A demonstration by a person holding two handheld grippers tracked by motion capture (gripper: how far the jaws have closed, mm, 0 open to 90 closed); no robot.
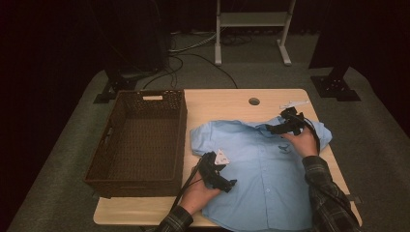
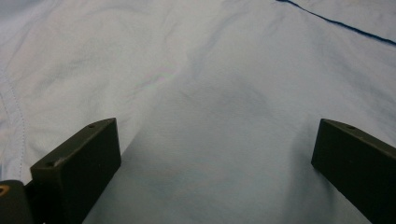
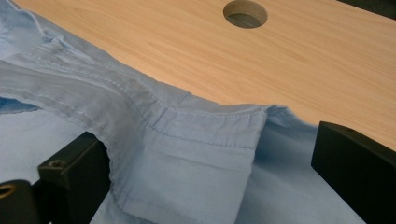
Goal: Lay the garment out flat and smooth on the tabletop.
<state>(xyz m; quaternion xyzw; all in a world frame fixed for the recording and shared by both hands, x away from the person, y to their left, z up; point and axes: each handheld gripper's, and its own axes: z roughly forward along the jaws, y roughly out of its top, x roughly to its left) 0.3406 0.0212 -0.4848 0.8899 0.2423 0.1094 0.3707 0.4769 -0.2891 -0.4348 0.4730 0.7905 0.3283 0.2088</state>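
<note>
A light blue short-sleeved shirt (image 1: 263, 169) lies spread face up on the wooden table (image 1: 217, 104), collar toward the far edge. My left gripper (image 1: 228, 185) hovers over the shirt's lower left front, jaws open. In the left gripper view the gripper (image 2: 217, 128) stands wide open just above smooth blue shirt fabric (image 2: 224, 74). My right gripper (image 1: 270, 128) is at the collar, open. In the right gripper view the turned collar (image 3: 187, 140) lies between the spread jaws of the gripper (image 3: 210, 135), with bare table (image 3: 261, 65) beyond.
A brown wicker basket (image 1: 140, 186) with nothing in it stands on the table's left side. A round cable hole (image 1: 254, 101) and a small white object (image 1: 294, 104) sit near the far edge. A white stand (image 1: 251, 19) and cables are on the floor behind.
</note>
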